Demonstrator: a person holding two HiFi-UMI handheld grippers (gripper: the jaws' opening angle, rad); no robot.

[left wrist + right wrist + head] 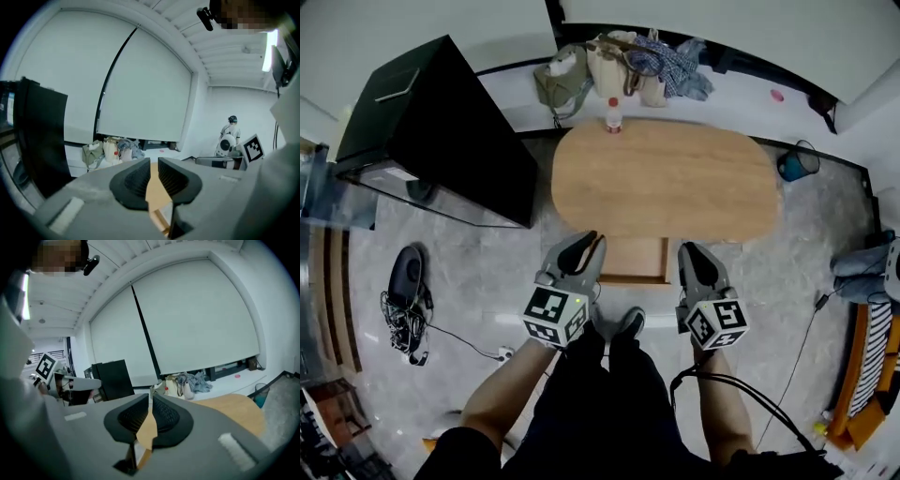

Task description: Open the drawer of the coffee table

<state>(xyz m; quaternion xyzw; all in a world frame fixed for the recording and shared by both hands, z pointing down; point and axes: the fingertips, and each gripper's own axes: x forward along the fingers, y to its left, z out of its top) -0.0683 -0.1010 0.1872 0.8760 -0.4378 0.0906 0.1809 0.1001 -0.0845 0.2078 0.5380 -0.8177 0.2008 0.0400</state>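
Coffee table [666,178] below; left gripper [154,163] ajar, right gripper [150,400] closed; jaws empty

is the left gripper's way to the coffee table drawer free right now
Probably yes: the left gripper hangs right beside the drawer jutting from the near edge of the coffee table, with nothing between them.
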